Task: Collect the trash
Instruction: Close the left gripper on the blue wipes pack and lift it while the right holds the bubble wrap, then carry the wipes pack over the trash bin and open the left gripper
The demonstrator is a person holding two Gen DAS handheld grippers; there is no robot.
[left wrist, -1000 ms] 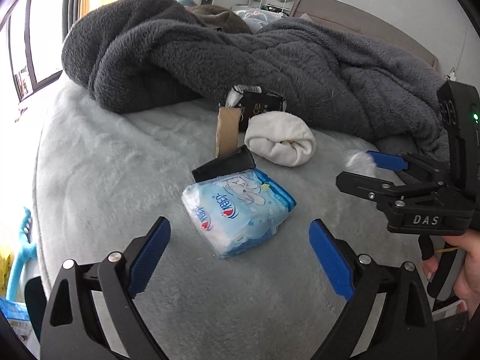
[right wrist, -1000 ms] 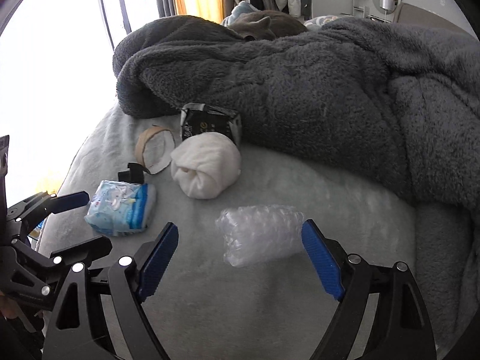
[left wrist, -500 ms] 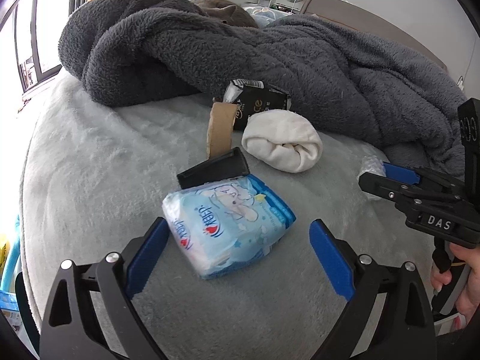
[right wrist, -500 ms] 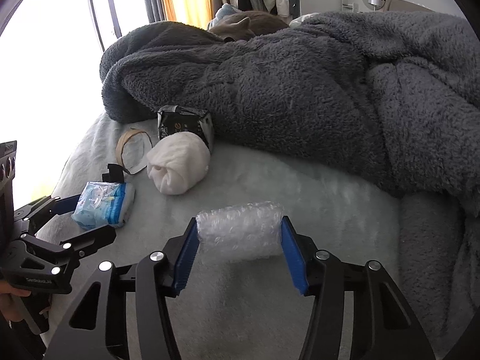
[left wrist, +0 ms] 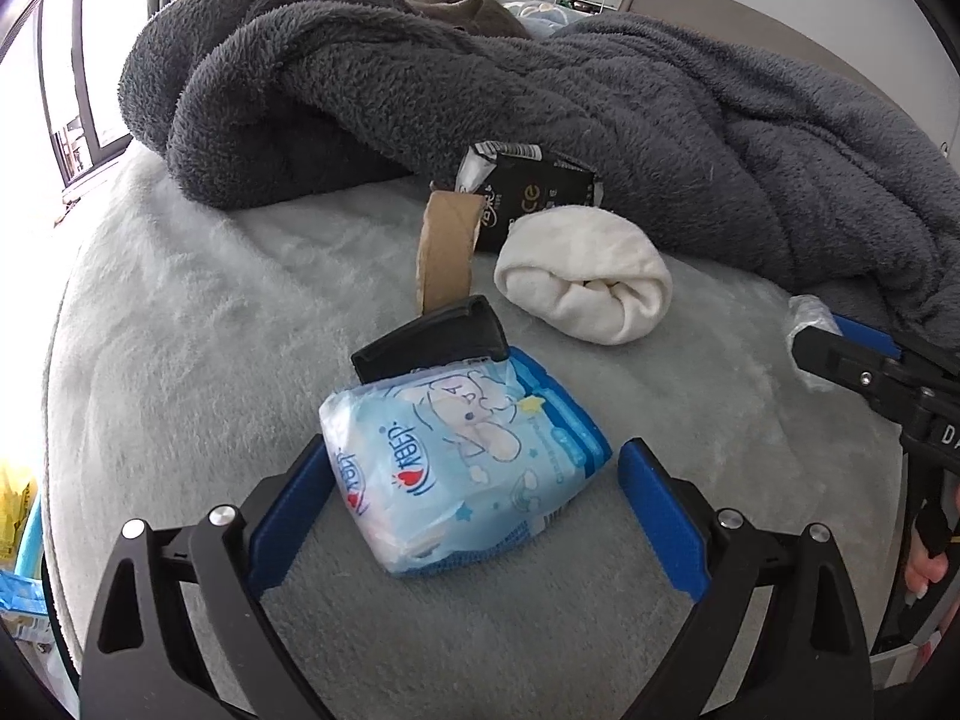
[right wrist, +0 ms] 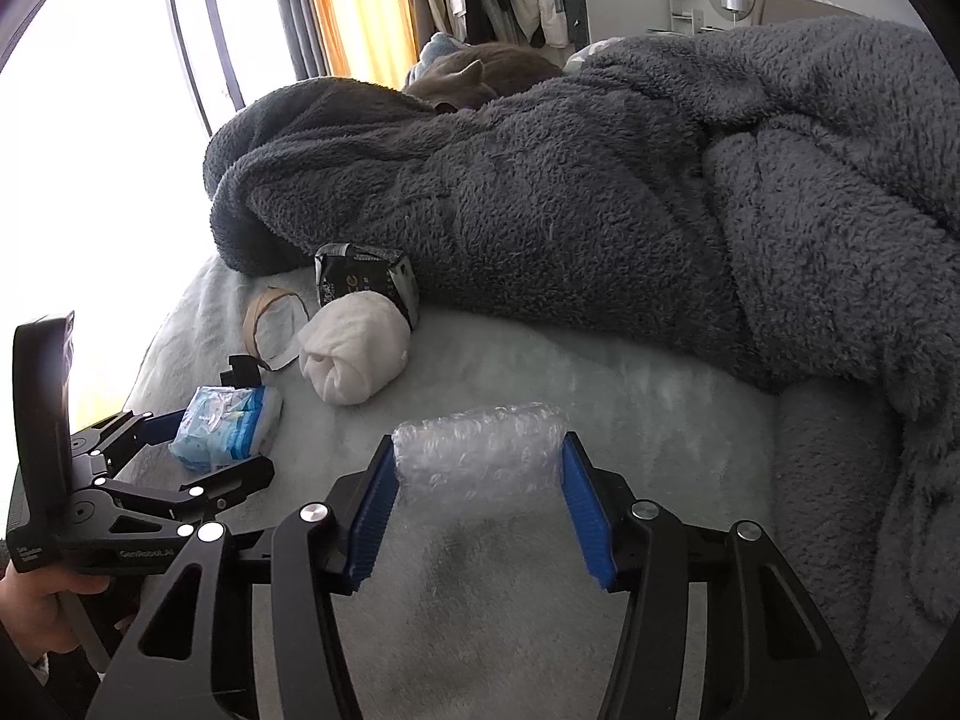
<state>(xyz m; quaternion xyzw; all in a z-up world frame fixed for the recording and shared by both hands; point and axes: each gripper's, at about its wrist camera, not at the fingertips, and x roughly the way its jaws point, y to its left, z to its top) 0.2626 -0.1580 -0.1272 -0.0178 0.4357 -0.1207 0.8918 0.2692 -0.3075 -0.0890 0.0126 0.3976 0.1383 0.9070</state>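
A blue and white tissue pack lies on the pale grey bed. My left gripper is open, one finger on each side of the pack; the right pad stands clear of it. A wad of clear bubble wrap sits between the blue pads of my right gripper, which is shut on it. From the right wrist view, the left gripper straddles the tissue pack at the left. The right gripper reaches in from the right edge of the left wrist view.
Behind the pack lie a small black object, a cardboard ring, a black packet and a rolled white cloth. A heaped dark grey blanket covers the far side of the bed, with a cat on it.
My right gripper has closed on the bubble wrap. My left gripper has moved forward, so the tissue pack now lies between its fingers.
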